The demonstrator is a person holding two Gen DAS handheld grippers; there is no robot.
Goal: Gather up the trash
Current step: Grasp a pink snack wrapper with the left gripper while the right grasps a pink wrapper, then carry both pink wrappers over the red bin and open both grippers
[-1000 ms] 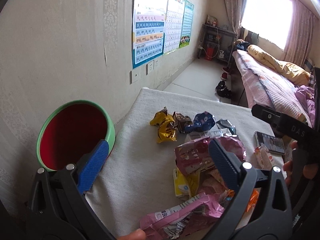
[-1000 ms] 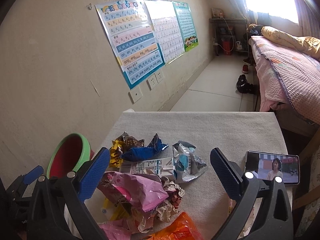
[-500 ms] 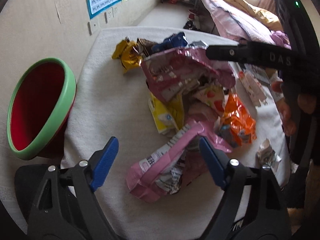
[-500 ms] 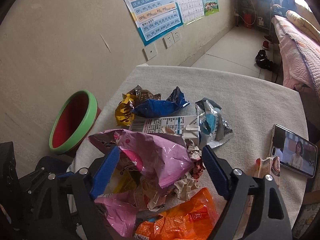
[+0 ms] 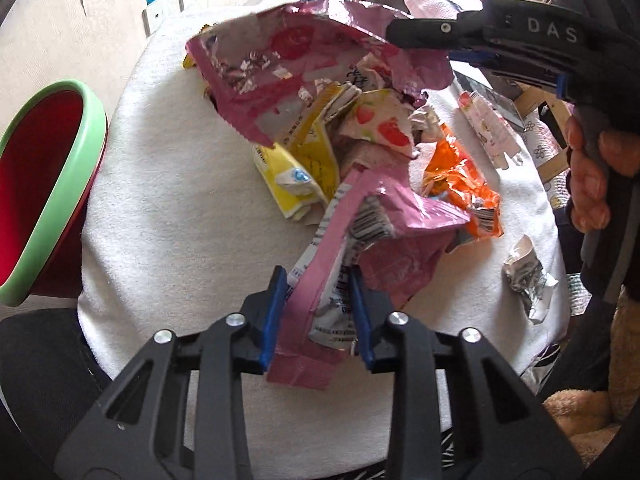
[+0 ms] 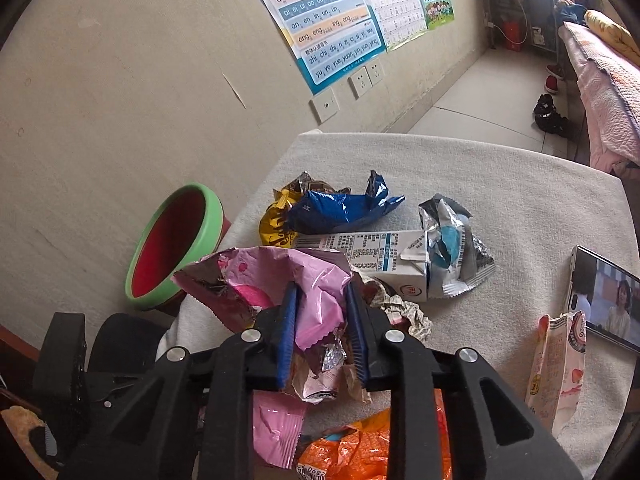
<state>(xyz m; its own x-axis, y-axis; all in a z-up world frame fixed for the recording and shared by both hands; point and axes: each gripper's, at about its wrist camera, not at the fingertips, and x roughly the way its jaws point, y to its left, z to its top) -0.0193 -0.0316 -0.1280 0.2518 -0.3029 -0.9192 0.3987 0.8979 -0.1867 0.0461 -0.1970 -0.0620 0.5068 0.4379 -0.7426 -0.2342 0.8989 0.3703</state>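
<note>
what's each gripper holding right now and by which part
Left gripper: shut on the long pink wrapper, at its near end. Right gripper: shut on the big pink bag, at a crumpled fold near its edge.

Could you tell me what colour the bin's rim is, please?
Green, with a red inside; the bin shows best in the right wrist view.

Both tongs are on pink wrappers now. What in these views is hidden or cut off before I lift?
- Bin: its bottom is cut off by the left wrist view's left edge; contents unseen.
- Lower pink wrapper: the near end lies under the left tongs.
- Upper pink wrapper: the right tongs cover the pinched part.
- Phone: cut off at the right wrist view's edge.
</note>
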